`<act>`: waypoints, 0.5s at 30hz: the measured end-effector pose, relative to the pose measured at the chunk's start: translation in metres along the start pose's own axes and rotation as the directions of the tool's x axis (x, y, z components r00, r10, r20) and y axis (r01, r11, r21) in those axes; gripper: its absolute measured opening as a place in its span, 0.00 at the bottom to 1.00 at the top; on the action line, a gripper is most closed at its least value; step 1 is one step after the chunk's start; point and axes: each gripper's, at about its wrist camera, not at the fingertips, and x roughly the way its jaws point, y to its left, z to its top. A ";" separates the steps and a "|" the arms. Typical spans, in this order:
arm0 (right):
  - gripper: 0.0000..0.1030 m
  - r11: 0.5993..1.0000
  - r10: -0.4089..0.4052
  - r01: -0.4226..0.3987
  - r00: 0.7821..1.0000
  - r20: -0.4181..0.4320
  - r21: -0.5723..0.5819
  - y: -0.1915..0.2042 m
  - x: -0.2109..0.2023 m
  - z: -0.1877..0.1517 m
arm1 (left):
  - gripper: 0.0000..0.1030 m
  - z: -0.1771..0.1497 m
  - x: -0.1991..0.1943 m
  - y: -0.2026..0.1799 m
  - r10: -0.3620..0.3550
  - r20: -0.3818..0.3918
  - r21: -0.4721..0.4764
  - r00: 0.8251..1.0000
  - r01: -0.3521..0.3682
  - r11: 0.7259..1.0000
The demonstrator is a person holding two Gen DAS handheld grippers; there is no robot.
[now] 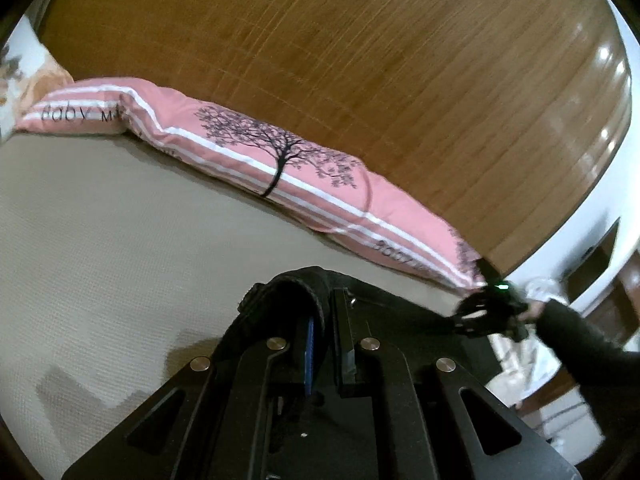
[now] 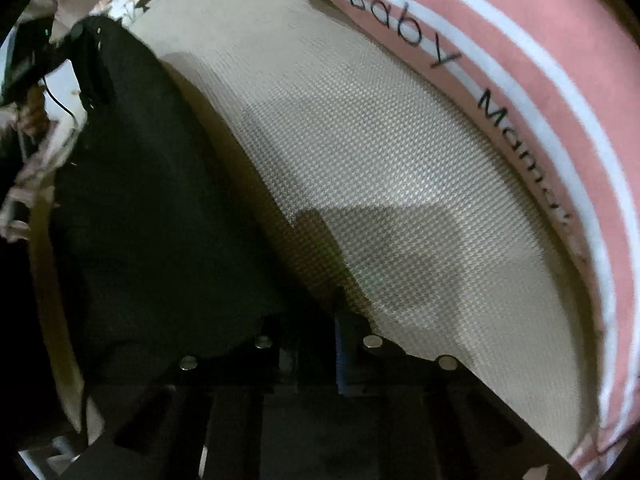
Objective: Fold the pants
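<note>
The black pants (image 2: 152, 208) stretch across the beige woven bed cover (image 2: 400, 200). My left gripper (image 1: 326, 320) is shut on the pants' thick waistband edge (image 1: 288, 292), held just above the cover. My right gripper (image 2: 316, 336) is shut on the other end of the pants, its fingers mostly hidden by dark cloth. In the left wrist view the right gripper (image 1: 486, 312) shows at the far right with the pants (image 1: 400, 312) stretched between us. In the right wrist view the left gripper (image 2: 24, 64) shows at the top left.
A pink striped pillow (image 1: 280, 168) with a tree print lies along the wooden headboard (image 1: 360, 60). Its "Baby" lettering edge (image 2: 520, 100) curves along the right. A floral pillow (image 1: 24, 80) sits at the far left. The bed edge and room furniture (image 1: 592, 264) lie to the right.
</note>
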 end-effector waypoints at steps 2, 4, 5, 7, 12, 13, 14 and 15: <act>0.09 0.997 -0.069 0.068 0.997 0.038 0.022 0.009 -0.008 -0.005 | 0.07 0.001 0.004 -0.001 0.023 -0.002 0.019 1.000 -0.023 1.000; 0.08 0.986 -0.159 0.154 0.984 0.084 0.057 0.027 -0.017 -0.014 | 0.07 0.002 0.007 -0.002 0.055 -0.005 0.042 0.998 -0.055 0.998; 0.07 0.976 -0.209 0.201 0.973 0.103 0.080 0.035 -0.022 -0.019 | 0.07 0.002 0.008 -0.004 0.069 -0.004 0.061 0.998 -0.069 0.996; 0.06 0.947 -0.314 0.299 0.941 0.129 0.120 0.055 -0.028 -0.026 | 0.07 0.000 0.009 -0.010 0.098 0.006 0.104 0.995 -0.099 0.990; 0.04 0.852 -0.510 0.473 0.846 0.157 0.223 0.104 -0.039 -0.050 | 0.07 -0.011 -0.013 -0.027 0.088 0.041 0.177 0.995 -0.094 0.980; 0.04 0.840 -0.529 0.486 0.833 0.161 0.242 0.109 -0.043 -0.056 | 0.07 -0.014 -0.021 -0.030 0.079 0.046 0.183 0.996 -0.086 0.979; 0.04 0.819 -0.560 0.513 0.811 0.167 0.256 0.118 -0.046 -0.062 | 0.07 -0.017 -0.029 -0.033 0.070 0.049 0.186 0.996 -0.078 0.979; 0.04 0.804 -0.581 0.526 0.795 0.174 0.279 0.125 -0.052 -0.069 | 0.07 -0.022 -0.039 -0.037 0.058 0.050 0.193 0.997 -0.066 0.979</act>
